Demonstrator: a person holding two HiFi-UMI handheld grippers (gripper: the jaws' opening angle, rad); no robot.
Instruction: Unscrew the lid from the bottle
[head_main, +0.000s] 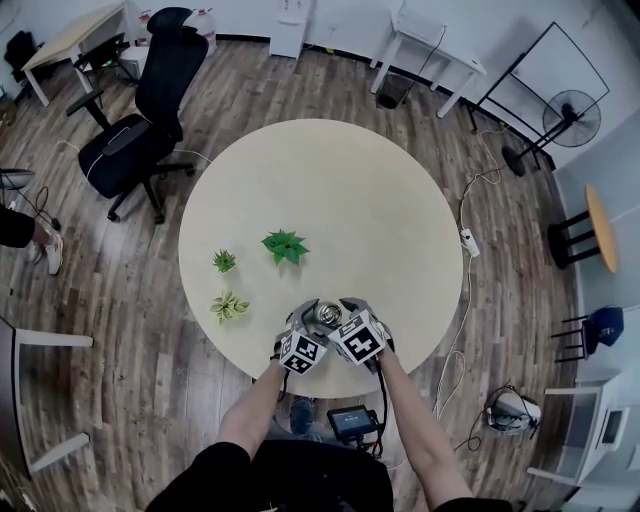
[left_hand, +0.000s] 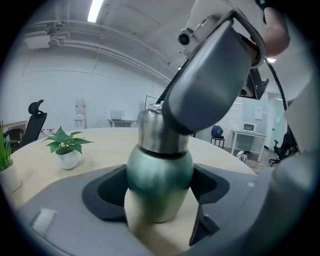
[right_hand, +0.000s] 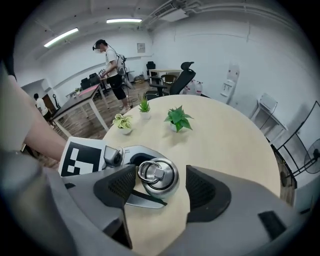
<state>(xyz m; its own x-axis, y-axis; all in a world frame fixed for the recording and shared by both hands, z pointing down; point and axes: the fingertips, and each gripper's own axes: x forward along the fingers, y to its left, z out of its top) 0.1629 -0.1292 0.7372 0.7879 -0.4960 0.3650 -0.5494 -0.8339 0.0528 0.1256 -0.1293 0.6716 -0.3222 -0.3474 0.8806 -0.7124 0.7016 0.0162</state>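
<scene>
Steel lid (right_hand: 159, 175) sits between the open jaws of the right hand-held gripper (right_hand: 161, 187): close squarely on it, then twist while the left hand-held gripper (left_hand: 159, 194) clamps the bottle (left_hand: 160, 170) below it.

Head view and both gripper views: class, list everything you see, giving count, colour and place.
Round table: one, pale beige, centre of room.
Metal bottle: one, green body, steel top, near table edge, between left jaws.
Steel ring-topped lid: one, silver, on the bottle.
Small potted plants: three, green, left half of table.
Office chair: one, black, beyond table.
Standing fan: one, black, far right.
Left gripper: one, grey, jaws gripping bottle.
Right gripper: one, grey, jaws open around lid.
</scene>
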